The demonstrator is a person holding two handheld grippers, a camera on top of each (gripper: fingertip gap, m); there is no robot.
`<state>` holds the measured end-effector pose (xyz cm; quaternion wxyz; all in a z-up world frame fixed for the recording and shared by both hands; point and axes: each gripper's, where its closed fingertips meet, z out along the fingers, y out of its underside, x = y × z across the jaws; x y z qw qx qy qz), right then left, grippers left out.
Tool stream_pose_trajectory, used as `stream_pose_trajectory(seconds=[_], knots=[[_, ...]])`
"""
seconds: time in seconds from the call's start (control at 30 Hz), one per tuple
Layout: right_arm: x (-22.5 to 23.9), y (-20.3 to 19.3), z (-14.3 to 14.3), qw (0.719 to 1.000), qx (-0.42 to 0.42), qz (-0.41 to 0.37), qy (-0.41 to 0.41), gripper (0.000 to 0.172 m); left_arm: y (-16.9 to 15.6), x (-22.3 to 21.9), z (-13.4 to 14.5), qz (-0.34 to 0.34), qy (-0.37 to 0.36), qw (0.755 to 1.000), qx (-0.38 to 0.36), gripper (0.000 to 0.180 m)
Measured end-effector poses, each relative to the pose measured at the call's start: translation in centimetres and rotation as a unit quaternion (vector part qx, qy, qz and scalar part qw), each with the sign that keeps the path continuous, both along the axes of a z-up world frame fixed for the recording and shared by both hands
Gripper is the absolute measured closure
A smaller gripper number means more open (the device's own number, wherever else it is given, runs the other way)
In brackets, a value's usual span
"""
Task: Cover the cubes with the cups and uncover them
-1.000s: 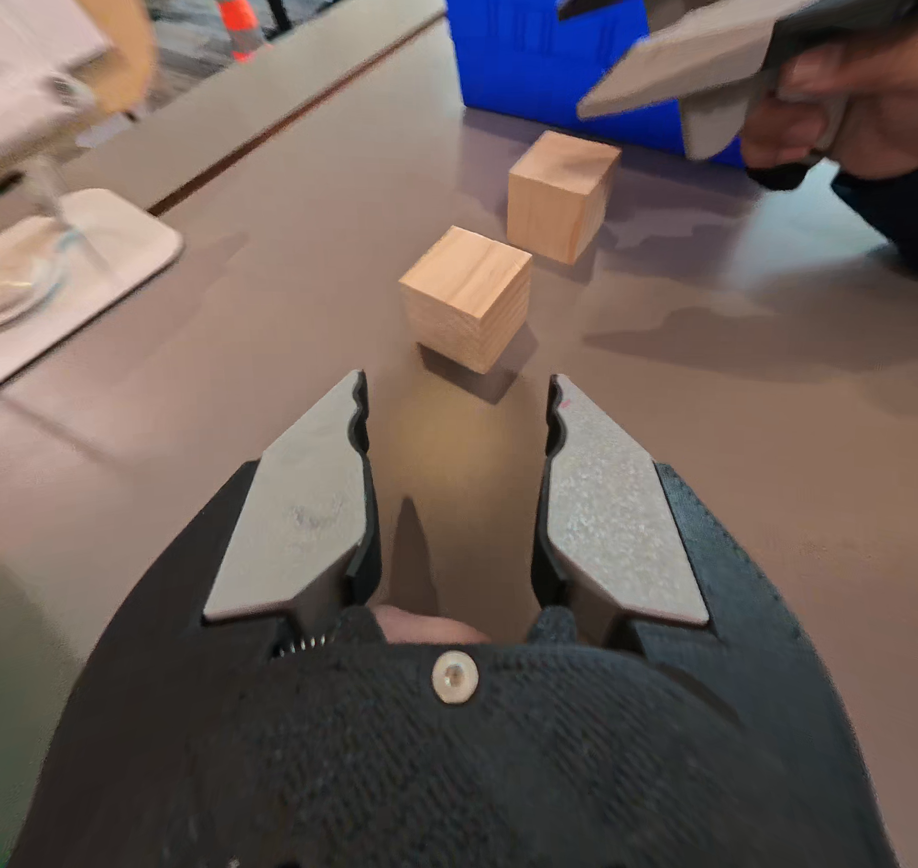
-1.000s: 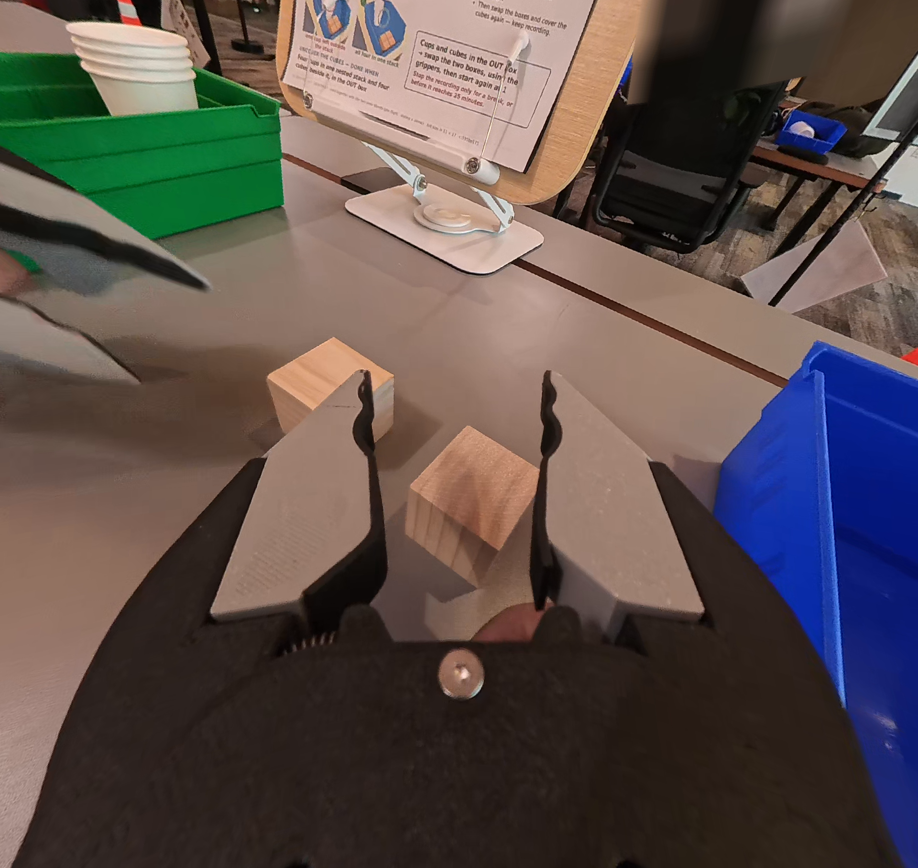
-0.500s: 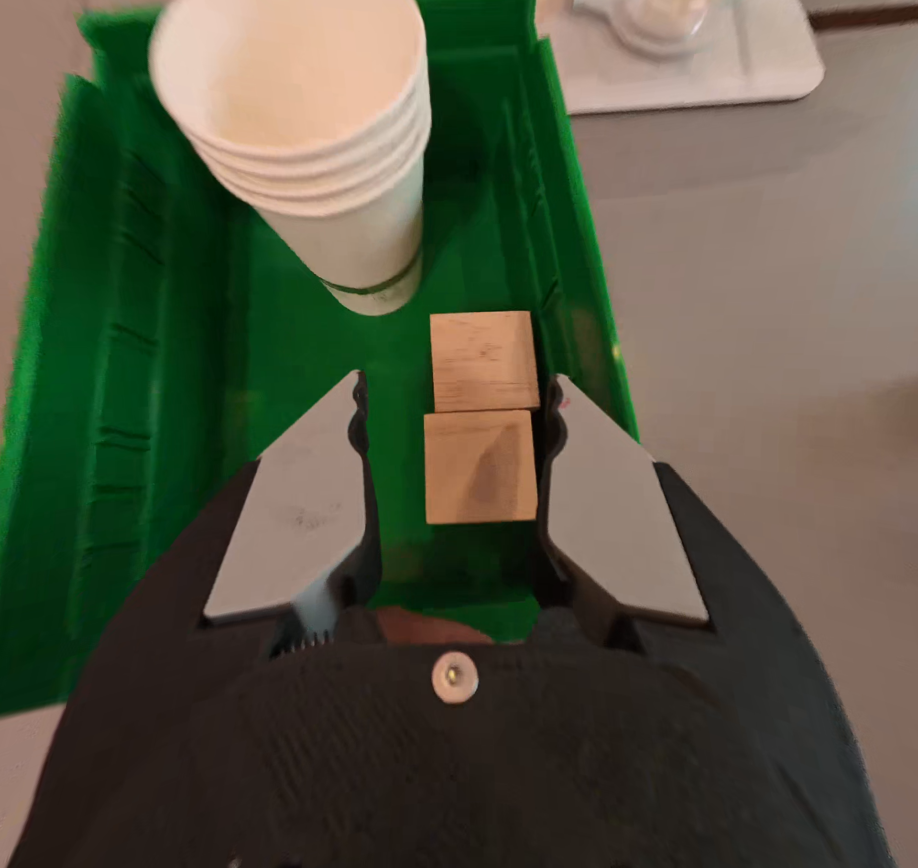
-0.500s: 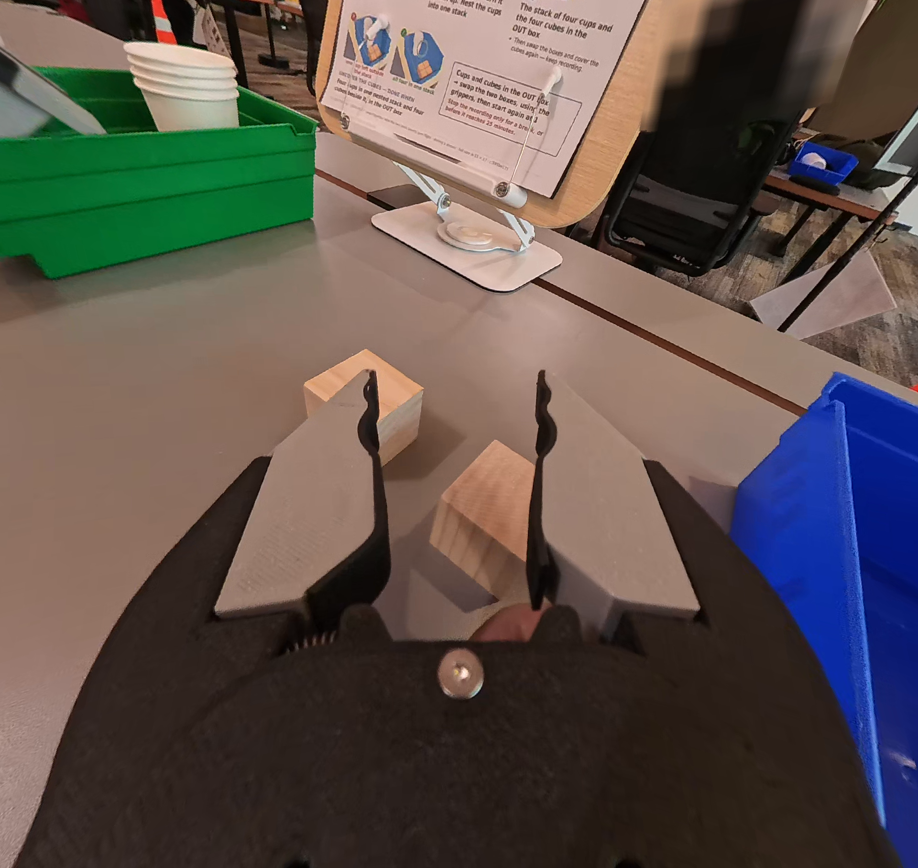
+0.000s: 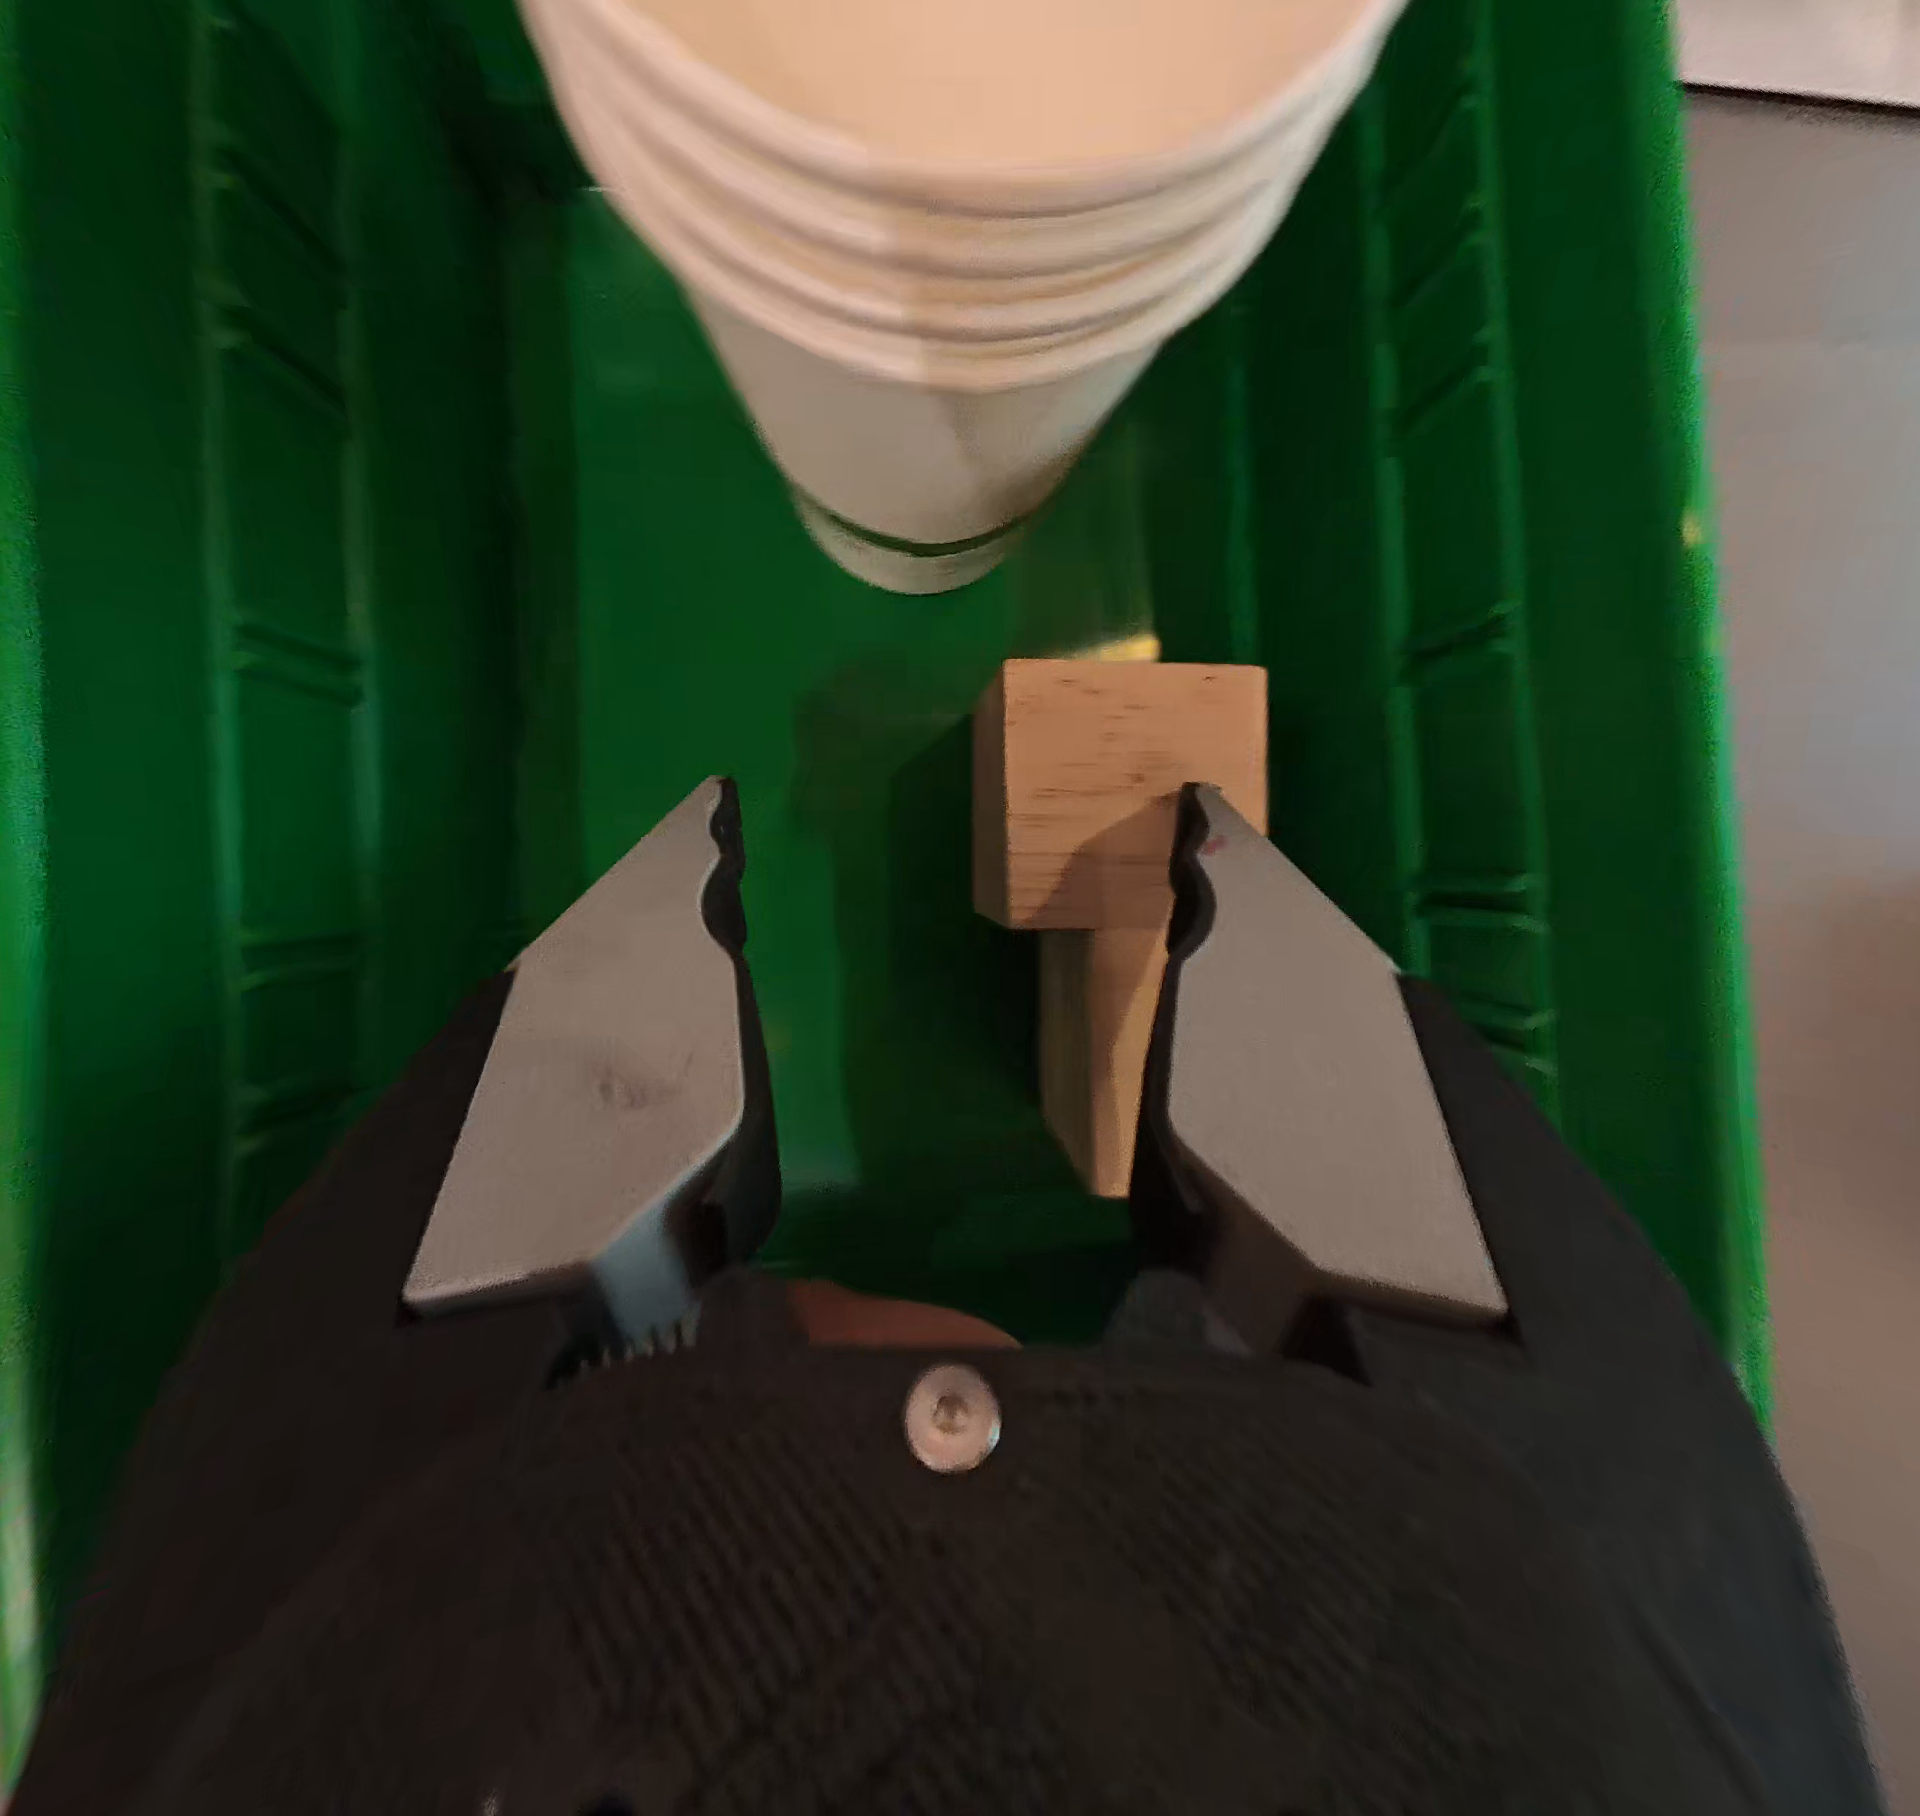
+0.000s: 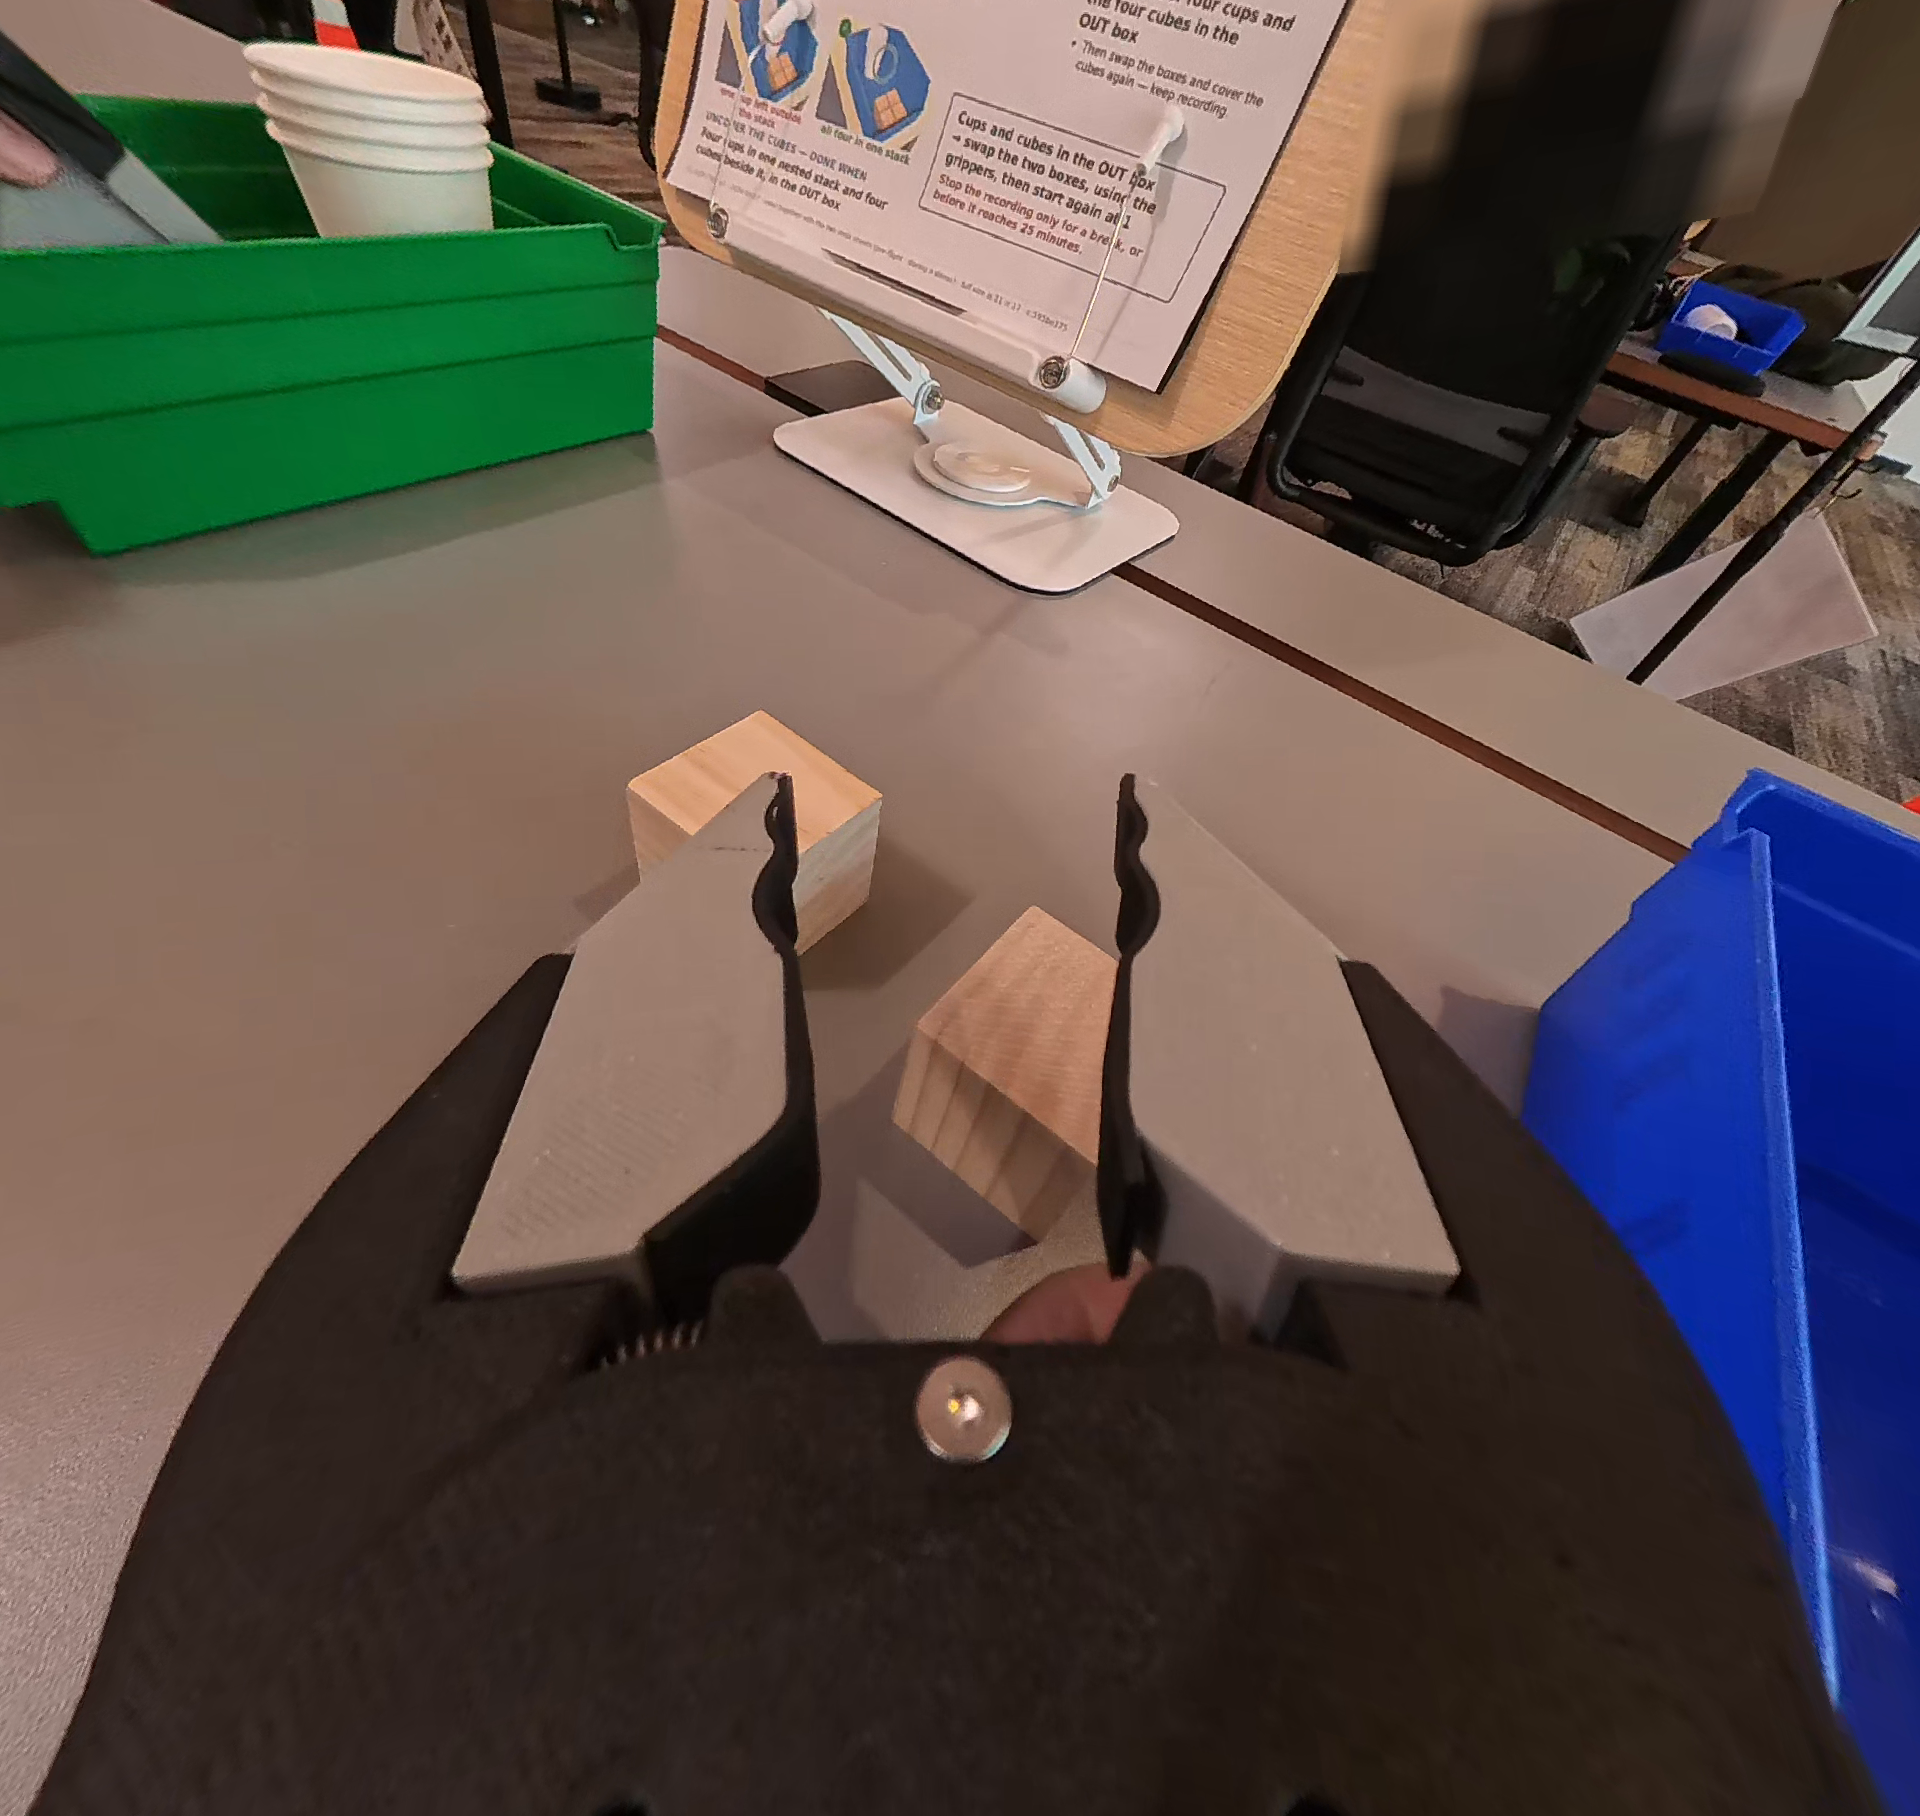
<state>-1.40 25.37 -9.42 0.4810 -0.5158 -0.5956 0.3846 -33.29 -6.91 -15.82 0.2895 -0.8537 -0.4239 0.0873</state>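
Observation:
In the left wrist view my left gripper [image 5: 958,790] is open and empty, low inside the green bin [image 5: 312,623]. Two wooden cubes lie on the bin floor: the far one [image 5: 1101,779] sits just ahead of the right fingertip [image 5: 1247,883], and the near one [image 5: 1096,1049] lies against the inside of that finger. A nested stack of white paper cups [image 5: 977,208] stands beyond them. In the right wrist view my right gripper [image 6: 953,779] is open above the table [image 6: 416,727]. One wooden cube [image 6: 1013,1070] lies between its fingers, close to the right one and clear of the left. A second cube [image 6: 748,800] sits behind the left fingertip.
The green bin [image 6: 312,364] with the cup stack [image 6: 379,145] stands at the far left of the table; my left gripper [image 6: 83,197] dips into it. A blue bin [image 6: 1662,1143] is close on the right. An instruction sheet on a stand [image 6: 987,156] is at the back.
My left gripper swung from the two cubes on the table to the green bin, came down towards the cubes inside and opened wider. My right gripper closed in a little around its cube.

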Motion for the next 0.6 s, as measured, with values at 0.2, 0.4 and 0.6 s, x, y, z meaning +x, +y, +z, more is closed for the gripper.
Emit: stream_pose_trajectory(seconds=[0.2,0.4,0.6], knots=[[0.1,-0.3,0.2,1.000,0.004,0.003,0.003,0.114,-4.7,-1.7,0.7,0.039,0.037,0.998,-0.030,0.113],[0.0,-0.6,0.0,1.000,0.014,0.004,-0.002,0.115,-0.4,0.9,2.1,-0.012,0.007,0.998,0.060,0.099],[-0.1,-0.5,-0.2,1.000,0.025,-0.002,-0.005,0.115,1.4,0.7,-1.0,-0.066,0.069,0.991,-0.089,0.102]])
